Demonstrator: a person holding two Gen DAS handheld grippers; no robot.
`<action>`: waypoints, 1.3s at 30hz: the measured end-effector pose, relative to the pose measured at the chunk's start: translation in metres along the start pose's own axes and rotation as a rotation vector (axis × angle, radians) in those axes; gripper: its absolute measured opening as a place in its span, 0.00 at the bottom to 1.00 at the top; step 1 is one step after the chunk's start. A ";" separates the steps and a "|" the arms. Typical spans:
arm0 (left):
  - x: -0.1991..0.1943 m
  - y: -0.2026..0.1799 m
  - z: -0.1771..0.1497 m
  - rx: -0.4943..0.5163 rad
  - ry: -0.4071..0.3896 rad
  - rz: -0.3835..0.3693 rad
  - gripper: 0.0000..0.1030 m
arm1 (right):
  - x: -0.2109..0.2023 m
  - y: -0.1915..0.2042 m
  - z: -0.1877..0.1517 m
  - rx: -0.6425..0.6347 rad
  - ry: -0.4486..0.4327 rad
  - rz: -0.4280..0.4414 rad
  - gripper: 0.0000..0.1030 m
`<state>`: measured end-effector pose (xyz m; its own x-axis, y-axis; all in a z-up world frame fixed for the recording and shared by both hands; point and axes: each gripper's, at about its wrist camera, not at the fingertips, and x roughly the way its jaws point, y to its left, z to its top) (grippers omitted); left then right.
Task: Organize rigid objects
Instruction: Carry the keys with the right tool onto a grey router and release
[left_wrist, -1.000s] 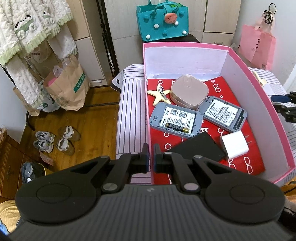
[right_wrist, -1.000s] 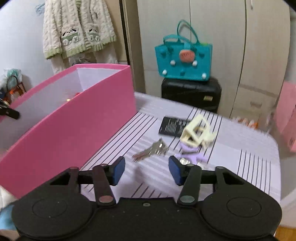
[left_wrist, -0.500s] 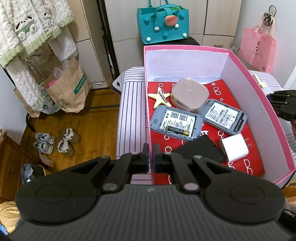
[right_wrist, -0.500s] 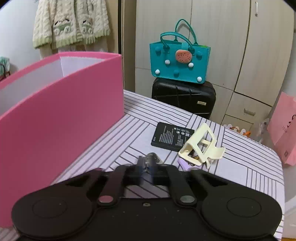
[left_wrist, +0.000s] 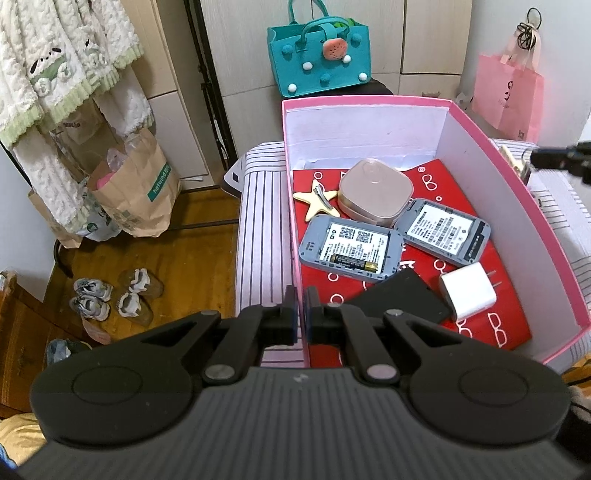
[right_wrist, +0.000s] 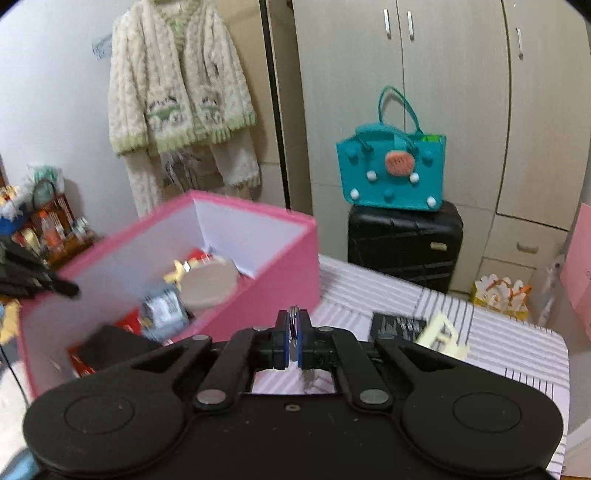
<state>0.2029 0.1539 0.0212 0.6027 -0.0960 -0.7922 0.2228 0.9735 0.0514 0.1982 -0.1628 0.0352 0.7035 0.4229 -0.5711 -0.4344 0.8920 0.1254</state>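
Note:
A pink box (left_wrist: 491, 155) stands on the striped table. It holds a star clip (left_wrist: 318, 201), a beige case (left_wrist: 375, 192), two grey devices (left_wrist: 349, 249), a black battery (left_wrist: 397, 295) and a white charger (left_wrist: 467, 295). My left gripper (left_wrist: 300, 317) is shut on the box's near-left wall. My right gripper (right_wrist: 293, 341) is shut on a bunch of keys (right_wrist: 294, 321), lifted above the table beside the box (right_wrist: 258, 266). It shows in the left wrist view (left_wrist: 561, 158) past the box's right wall.
On the striped table (right_wrist: 517, 354) right of the box lie a black battery (right_wrist: 397, 326) and a cream hair claw (right_wrist: 443, 338). A teal bag (right_wrist: 391, 177) sits on a black suitcase (right_wrist: 402, 247) behind. Shoes (left_wrist: 114, 295) and paper bags lie on the floor left.
My right gripper closed on the keys on the table, then lifted them and swung left toward the pink box. My left gripper has stayed clamped on the box wall.

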 end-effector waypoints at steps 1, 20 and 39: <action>0.000 0.003 0.000 -0.012 0.003 -0.010 0.03 | -0.003 0.001 0.005 0.001 -0.008 0.006 0.05; 0.000 0.009 0.000 -0.028 0.011 -0.053 0.05 | 0.010 0.059 0.056 -0.048 0.038 0.228 0.05; 0.000 0.015 -0.006 -0.076 -0.012 -0.078 0.05 | 0.034 0.052 0.037 -0.096 0.149 0.151 0.11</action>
<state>0.2021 0.1696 0.0187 0.5949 -0.1746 -0.7846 0.2114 0.9757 -0.0569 0.2210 -0.0959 0.0524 0.5384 0.5160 -0.6662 -0.5854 0.7977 0.1447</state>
